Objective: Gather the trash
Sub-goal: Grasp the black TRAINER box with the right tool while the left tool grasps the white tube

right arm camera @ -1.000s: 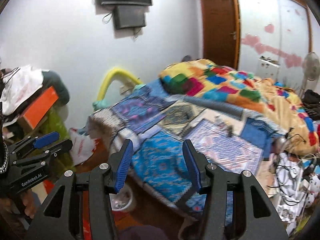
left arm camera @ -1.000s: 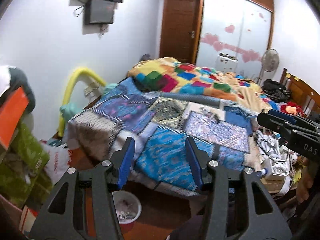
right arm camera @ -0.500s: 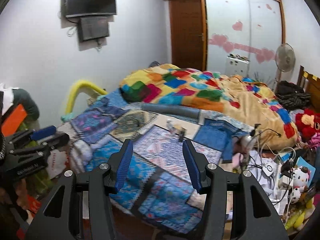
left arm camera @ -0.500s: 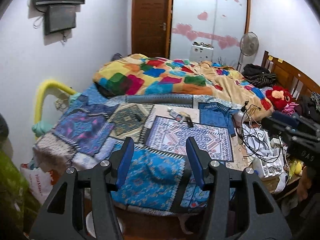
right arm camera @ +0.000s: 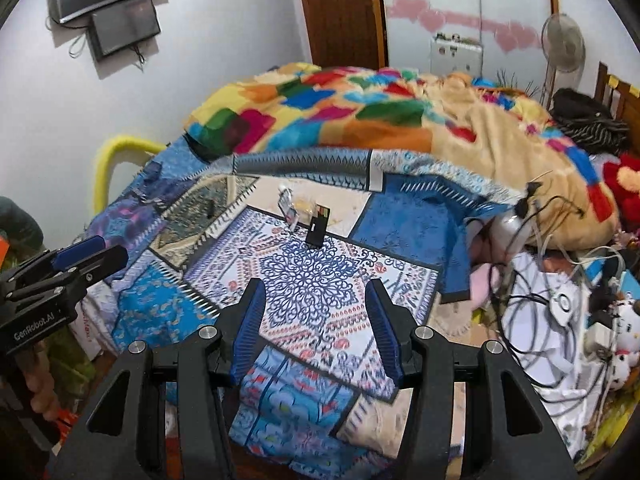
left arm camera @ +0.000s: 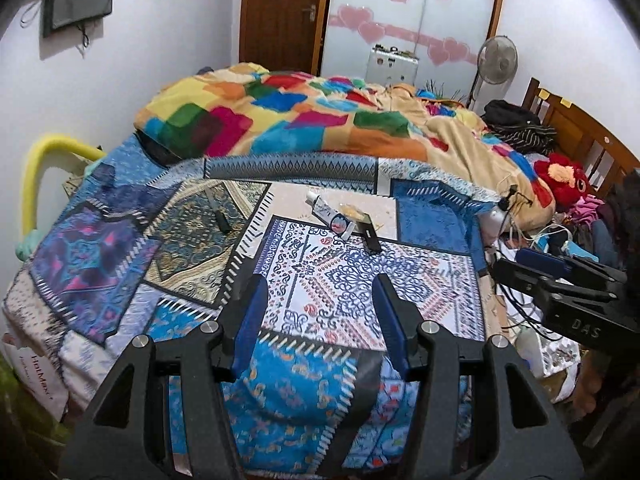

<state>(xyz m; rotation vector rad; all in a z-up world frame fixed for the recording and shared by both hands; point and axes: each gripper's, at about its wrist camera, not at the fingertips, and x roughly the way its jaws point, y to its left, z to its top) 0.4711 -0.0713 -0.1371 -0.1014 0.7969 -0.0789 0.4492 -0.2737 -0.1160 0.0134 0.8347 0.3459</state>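
"GenRobot.AI" on your left gripper [right arm camera: 60, 264], "DAS" on your right gripper [right arm camera: 316, 316] — both spread wide, empty, wrappers [left arm camera: 346, 218] far ahead on patchwork bedspread [left arm camera: 192, 240].

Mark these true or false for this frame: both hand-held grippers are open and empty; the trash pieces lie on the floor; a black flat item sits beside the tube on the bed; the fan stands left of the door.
1. Both the left hand-held gripper and the right hand-held gripper are open and empty. True.
2. The trash pieces lie on the floor. False: the tube and wrapper lie on the bed cover.
3. A black flat item sits beside the tube. True.
4. The fan stands left of the door. False: it stands to the right.
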